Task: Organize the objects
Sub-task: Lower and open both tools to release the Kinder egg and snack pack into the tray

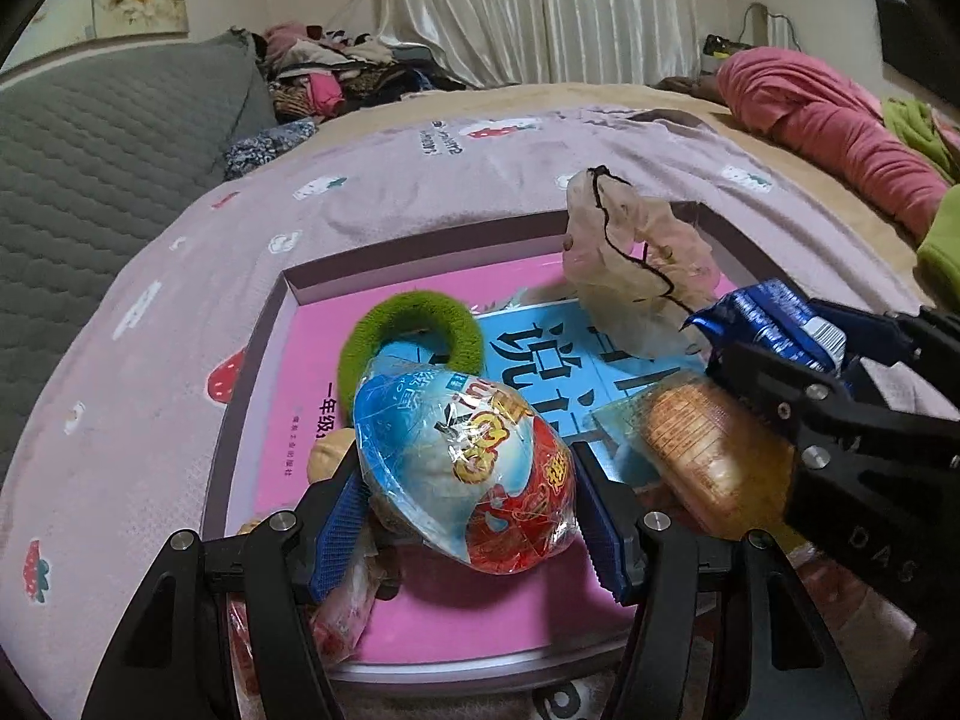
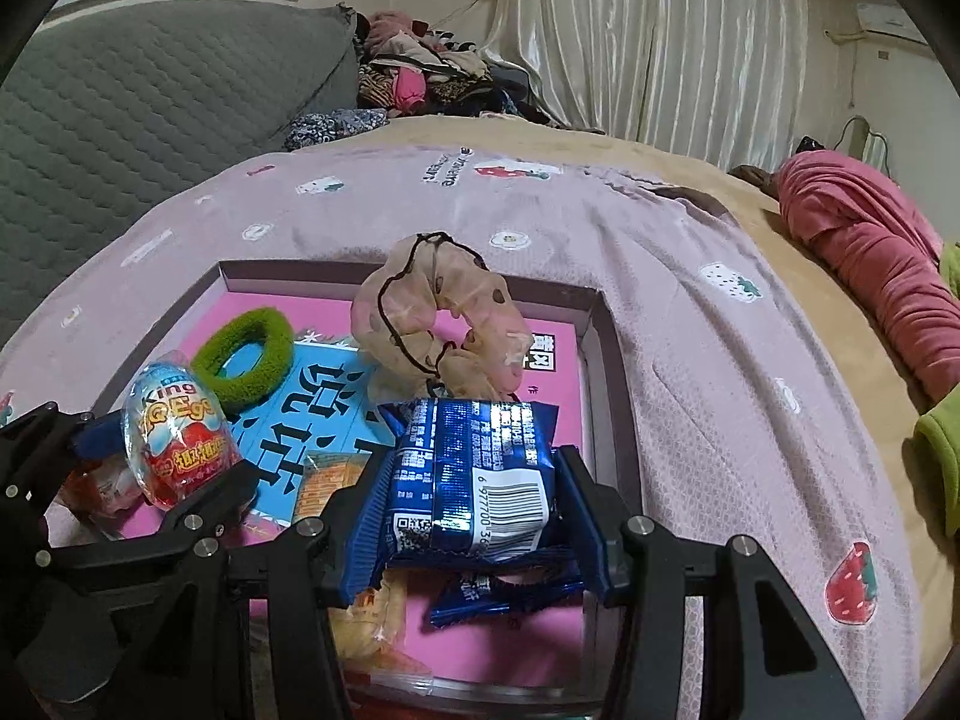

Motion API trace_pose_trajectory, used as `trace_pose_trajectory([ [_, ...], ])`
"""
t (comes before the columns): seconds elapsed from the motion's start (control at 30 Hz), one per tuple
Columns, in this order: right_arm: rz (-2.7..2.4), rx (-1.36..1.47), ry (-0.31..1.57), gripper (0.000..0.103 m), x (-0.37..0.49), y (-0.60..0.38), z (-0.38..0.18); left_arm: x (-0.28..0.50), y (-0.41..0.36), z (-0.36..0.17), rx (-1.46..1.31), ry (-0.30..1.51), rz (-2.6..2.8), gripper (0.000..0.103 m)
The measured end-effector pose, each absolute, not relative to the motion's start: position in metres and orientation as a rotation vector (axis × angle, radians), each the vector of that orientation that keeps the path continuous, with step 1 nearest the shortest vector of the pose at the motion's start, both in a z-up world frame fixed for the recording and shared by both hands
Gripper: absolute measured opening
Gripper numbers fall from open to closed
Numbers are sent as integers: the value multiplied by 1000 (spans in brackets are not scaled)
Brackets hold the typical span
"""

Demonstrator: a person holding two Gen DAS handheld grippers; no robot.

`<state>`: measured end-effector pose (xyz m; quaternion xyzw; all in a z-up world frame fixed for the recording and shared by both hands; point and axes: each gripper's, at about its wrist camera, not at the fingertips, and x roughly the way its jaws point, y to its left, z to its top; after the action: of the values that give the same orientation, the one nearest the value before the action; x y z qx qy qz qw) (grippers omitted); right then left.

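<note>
My left gripper (image 1: 465,504) is shut on a blue-and-red wrapped toy egg (image 1: 462,468) and holds it over a shallow box (image 1: 288,294) with a pink book (image 1: 300,396) inside. The egg also shows in the right wrist view (image 2: 174,438). My right gripper (image 2: 468,492) is shut on a blue snack packet (image 2: 474,474), seen in the left wrist view at the right (image 1: 774,324). In the box lie a green hair ring (image 2: 246,360), a pale sheer scrunchie (image 2: 438,318), an orange snack pack (image 1: 708,456) and another blue packet (image 2: 504,594).
The box sits on a pink strawberry-print blanket (image 2: 690,312) on a bed. A grey quilted cushion (image 2: 150,96) stands at the left, a clothes pile (image 2: 420,72) at the back, and a red blanket (image 2: 870,252) and green cloth (image 2: 936,450) at the right.
</note>
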<state>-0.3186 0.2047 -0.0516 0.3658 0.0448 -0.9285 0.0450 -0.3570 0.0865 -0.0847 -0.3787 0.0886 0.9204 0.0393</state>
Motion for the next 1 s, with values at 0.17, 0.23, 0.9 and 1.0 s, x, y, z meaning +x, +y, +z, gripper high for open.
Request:
trace_pose_trajectory([
  [0.17, -2835, 1115, 136, 54, -320, 205, -52, -355, 87, -85, -1158, 295, 2831, 67],
  [0.23, -2841, 1107, 133, 54, -321, 205, -51, -353, 87, -83, -1151, 298, 2834, 67],
  [0.9, -2865, 1043, 85, 69, -313, 213, -37, -344, 83, -74, -1132, 292, 2833, 74],
  [1.0, -2884, 1027, 64, 71, -311, 218, -33, -342, 79, -67, -1120, 257, 2828, 76],
])
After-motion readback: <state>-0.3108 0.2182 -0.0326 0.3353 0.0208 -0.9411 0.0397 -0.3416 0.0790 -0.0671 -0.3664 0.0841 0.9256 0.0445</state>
